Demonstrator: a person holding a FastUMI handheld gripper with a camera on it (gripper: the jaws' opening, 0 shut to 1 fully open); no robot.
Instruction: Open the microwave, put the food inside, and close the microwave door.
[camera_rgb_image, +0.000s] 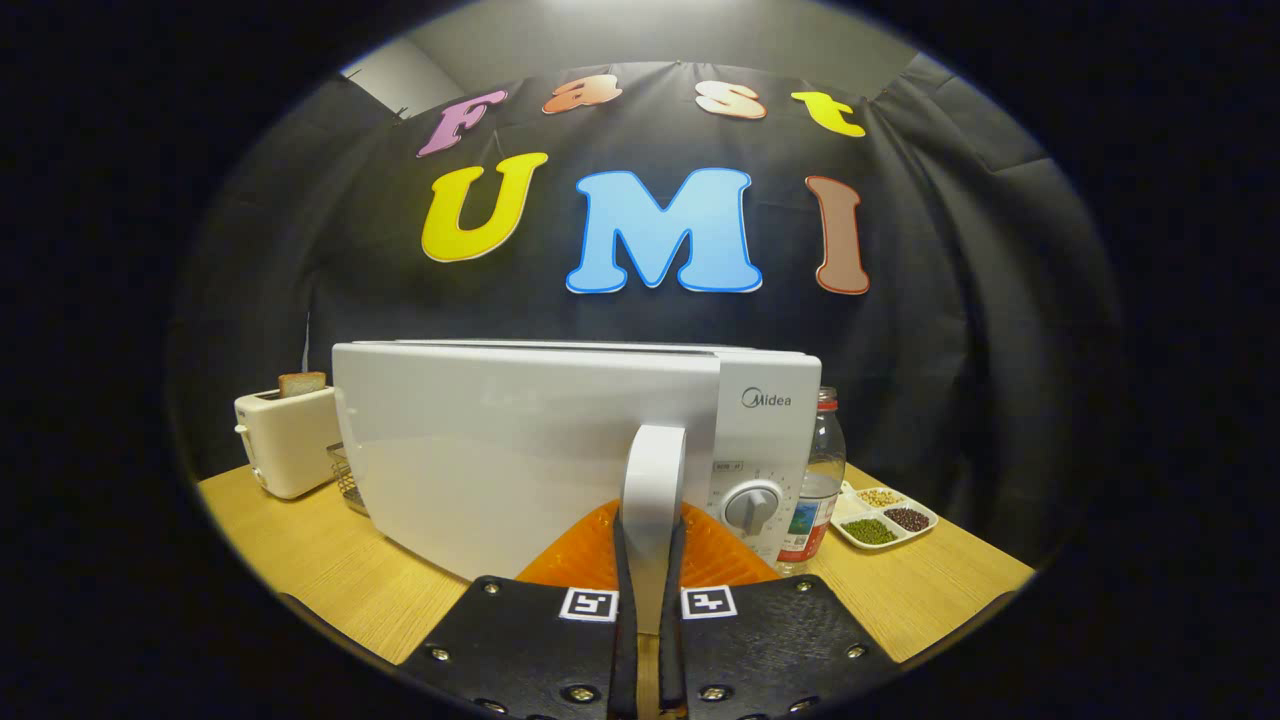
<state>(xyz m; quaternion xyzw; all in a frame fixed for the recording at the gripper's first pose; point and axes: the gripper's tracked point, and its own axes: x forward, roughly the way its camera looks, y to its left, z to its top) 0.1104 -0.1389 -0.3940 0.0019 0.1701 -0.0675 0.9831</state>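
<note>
A white microwave (520, 450) stands on the wooden table (300, 560) straight ahead of me. Its door (480, 460) looks flush with the body. A white vertical handle (652, 480) runs down the door's right side, beside the control panel with its round dial (752, 505). My gripper (651, 560) is shut on this handle, one finger pressing each side of its lower part. The food cannot be made out from here.
A white toaster (285, 440) with a slice of bread (302, 383) in it stands left of the microwave, a small wire basket (347, 478) beside it. A plastic bottle (815, 480) and a divided white dish of beans (885, 515) sit to the right.
</note>
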